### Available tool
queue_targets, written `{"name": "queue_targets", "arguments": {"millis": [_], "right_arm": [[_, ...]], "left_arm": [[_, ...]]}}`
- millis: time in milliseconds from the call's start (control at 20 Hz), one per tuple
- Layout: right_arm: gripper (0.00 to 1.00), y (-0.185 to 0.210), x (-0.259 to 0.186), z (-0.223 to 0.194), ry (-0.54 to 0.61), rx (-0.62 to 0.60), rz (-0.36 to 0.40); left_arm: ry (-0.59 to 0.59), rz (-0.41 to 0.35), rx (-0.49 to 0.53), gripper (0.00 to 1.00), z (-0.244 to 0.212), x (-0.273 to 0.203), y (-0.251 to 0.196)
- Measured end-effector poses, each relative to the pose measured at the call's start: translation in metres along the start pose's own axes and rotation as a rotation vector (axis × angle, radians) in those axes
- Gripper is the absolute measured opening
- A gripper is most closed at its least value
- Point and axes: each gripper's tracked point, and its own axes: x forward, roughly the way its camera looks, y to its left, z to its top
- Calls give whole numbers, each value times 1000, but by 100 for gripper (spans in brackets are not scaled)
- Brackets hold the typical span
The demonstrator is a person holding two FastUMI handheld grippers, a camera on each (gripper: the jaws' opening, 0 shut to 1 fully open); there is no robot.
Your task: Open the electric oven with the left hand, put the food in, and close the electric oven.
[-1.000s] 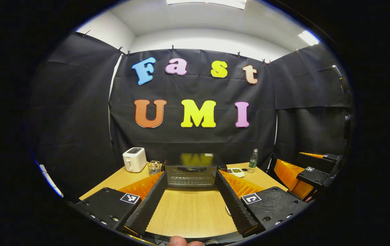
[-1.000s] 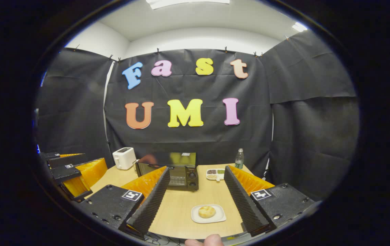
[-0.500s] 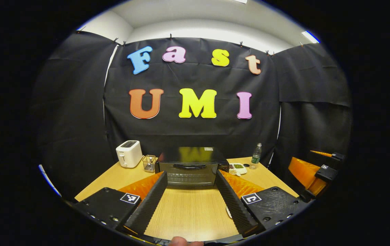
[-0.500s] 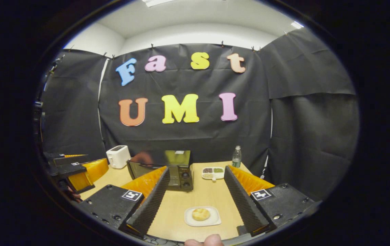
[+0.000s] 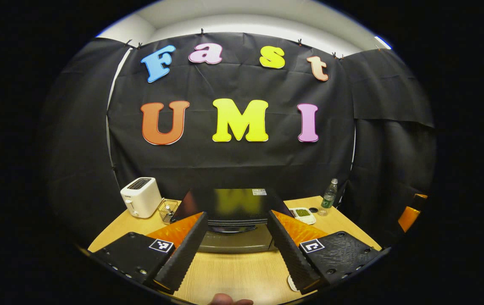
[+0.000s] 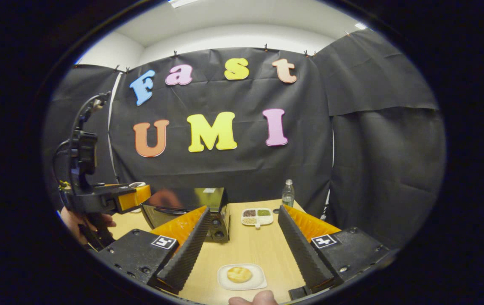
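The electric oven [image 5: 234, 212] stands at the back of the wooden table [image 5: 242, 275], with its long side running left to right and its door facing the front edge of the table. In the left gripper view the door is closed and the handle lies just under the top edge, between the two fingers of the left gripper [image 5: 235, 237], which spread wide and hold nothing. This gripper is level and points straight at the door, close to it but not touching. In the right gripper view the left gripper [image 6: 134, 197] shows from the side, held by a hand [image 6: 76, 220] at the left of the oven front. The right gripper [image 6: 242, 237] is also wide and empty, tilted down a little to the table. Between its fingers, near the front edge, lies the bread roll [image 6: 239, 274] on a small white plate [image 6: 255, 281]. A white toaster [image 5: 141, 197] stands left of the oven, and a divided dish [image 6: 257, 216] and a bottle [image 6: 287, 193] stand to its right.
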Motion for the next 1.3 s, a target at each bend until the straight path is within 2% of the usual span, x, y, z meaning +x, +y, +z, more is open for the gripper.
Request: {"name": "queue_targets", "arguments": {"millis": [250, 350, 600, 950, 1300], "right_arm": [[98, 8, 33, -21, 71, -20, 74], [98, 8, 46, -26, 84, -18, 88], [98, -10, 71, -45, 160, 8, 51], [99, -33, 69, -42, 165, 4, -33], [98, -49, 59, -39, 164, 40, -99]], "left_arm": [[74, 38, -4, 93, -29, 69, 10], [105, 28, 1, 93, -42, 92, 9], [193, 34, 25, 93, -82, 125, 18], [203, 62, 5, 97, -94, 124, 21], [209, 30, 11, 100, -103, 105, 20]]}}
